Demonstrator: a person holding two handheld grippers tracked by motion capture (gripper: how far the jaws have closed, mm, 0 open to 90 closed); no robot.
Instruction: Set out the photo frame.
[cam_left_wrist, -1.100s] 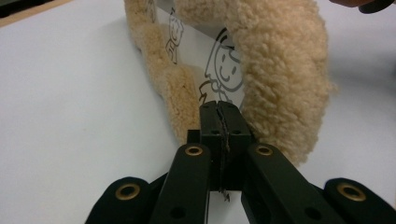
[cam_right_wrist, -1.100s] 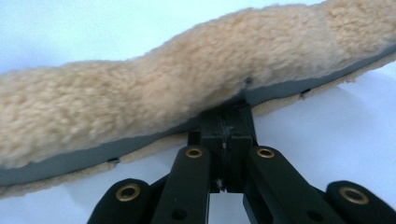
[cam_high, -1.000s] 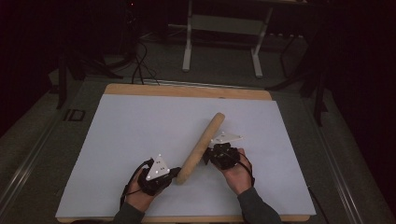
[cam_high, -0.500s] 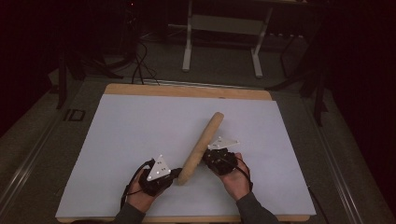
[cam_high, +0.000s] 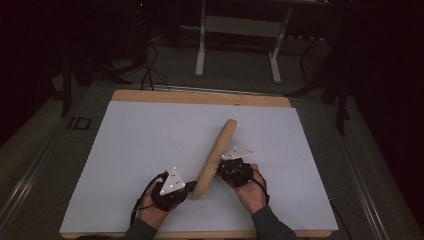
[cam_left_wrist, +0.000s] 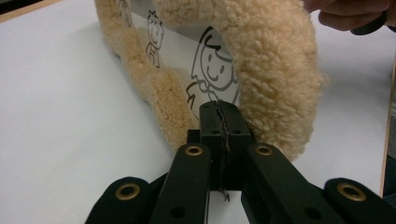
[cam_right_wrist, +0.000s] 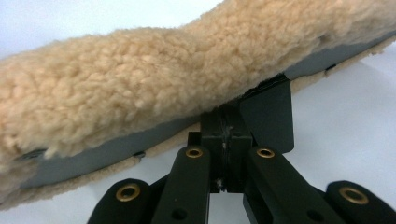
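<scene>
The fleece-lined pouch (cam_high: 215, 156) lay slantwise on the white table sheet (cam_high: 125, 150), near its front edge. The left gripper (cam_high: 186, 188) pinched the pouch's near end, jaws pressed together on its clear printed panel (cam_left_wrist: 187, 60). The right gripper (cam_high: 223, 169) pinched the pouch's long edge partway up

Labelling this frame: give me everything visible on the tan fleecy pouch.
The long tan fleecy pouch looks like sherpa-style pile outside, with a clear inner panel printed with black cartoon figures and a grey lining edge. It lies diagonally on the white table cover, near end toward the person, far end pointing up and right. The left claw is shut on its near end at the clear panel; the right claw is shut on its long edge. It looks slightly opened at the near end.
</scene>
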